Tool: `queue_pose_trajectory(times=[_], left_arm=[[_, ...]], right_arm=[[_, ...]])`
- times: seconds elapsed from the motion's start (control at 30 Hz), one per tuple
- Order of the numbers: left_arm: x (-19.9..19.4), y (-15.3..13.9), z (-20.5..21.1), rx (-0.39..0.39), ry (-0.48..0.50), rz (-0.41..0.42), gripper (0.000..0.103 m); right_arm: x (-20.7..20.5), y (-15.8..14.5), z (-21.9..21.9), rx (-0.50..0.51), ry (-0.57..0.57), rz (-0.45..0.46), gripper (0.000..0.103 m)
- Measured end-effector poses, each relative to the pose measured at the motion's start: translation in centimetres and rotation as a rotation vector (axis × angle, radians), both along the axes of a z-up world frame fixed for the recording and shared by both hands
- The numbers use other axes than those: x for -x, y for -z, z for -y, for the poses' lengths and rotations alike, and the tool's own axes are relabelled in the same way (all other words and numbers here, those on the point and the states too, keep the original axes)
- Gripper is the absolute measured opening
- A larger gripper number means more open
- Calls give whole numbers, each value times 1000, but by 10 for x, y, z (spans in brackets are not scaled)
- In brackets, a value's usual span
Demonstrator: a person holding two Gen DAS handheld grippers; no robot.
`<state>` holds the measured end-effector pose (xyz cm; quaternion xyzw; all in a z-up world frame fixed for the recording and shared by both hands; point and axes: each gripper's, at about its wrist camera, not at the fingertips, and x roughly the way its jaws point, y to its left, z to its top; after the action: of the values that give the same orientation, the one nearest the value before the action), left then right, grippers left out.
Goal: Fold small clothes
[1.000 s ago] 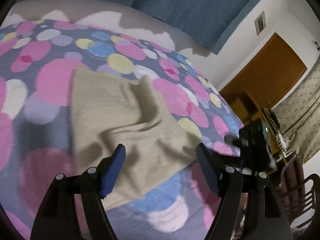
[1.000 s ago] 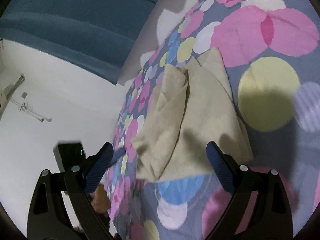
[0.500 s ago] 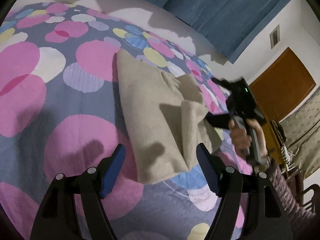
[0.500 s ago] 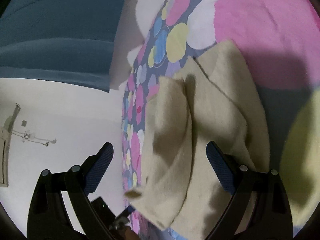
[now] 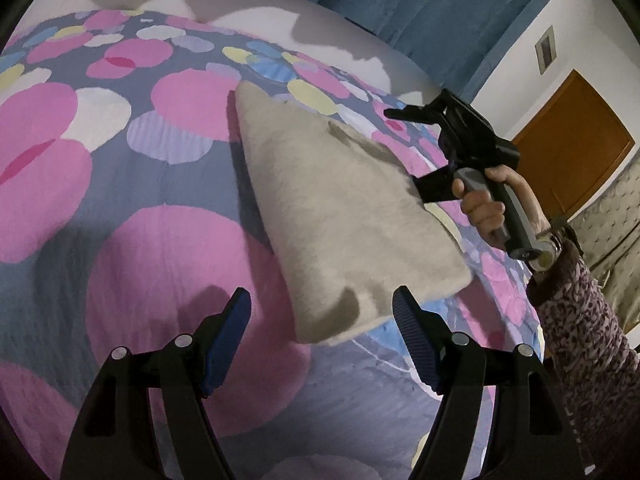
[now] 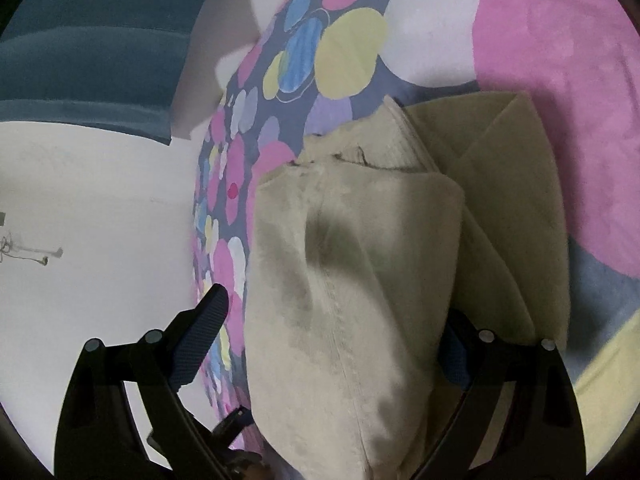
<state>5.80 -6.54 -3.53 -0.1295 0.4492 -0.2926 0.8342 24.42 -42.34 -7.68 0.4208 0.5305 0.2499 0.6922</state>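
Beige garment (image 5: 336, 216) lies part-folded on the spotted bedspread (image 5: 120, 168); the left gripper (image 5: 322, 330) hovers just short of its near corner, fingers wide apart and empty, while the right gripper (image 6: 334, 330) straddles a raised fold at the far side, its fingers having just narrowed slightly with cloth between them but no firm pinch evident. Judgement: carry that fold flat across, edges aligned, and press before letting go. The right gripper's right finger is buried under cloth, so contact there cannot be confirmed.

Matt, fuzzy beige cloth garment (image 5: 344, 216)
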Motion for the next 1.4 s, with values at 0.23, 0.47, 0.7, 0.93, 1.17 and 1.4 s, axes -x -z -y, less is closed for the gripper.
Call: queue_pose_trajectory(times=[0.23,0.47,0.7,0.93,1.17,1.4], left_arm=[[9,0,0,-31,16,31,72],[26,-3,13,-109,84,90,72],[21,2,24,-163,91,107,72],[10,15,28,-193,82,59,72],[5,15,22,-175,34,50,72],[3,16,20,-161,30,44,73]], right_arm=[[-13,10,-9,49,-29,-12,45],[-19,-16,-18,159,-65,121,9],[-27,-25,8,212,-13,150,9],[-25,11,33,159,38,87,12],[37,-16,61,111,79,155,49],[139,-12,86,-17,133,141,51]])
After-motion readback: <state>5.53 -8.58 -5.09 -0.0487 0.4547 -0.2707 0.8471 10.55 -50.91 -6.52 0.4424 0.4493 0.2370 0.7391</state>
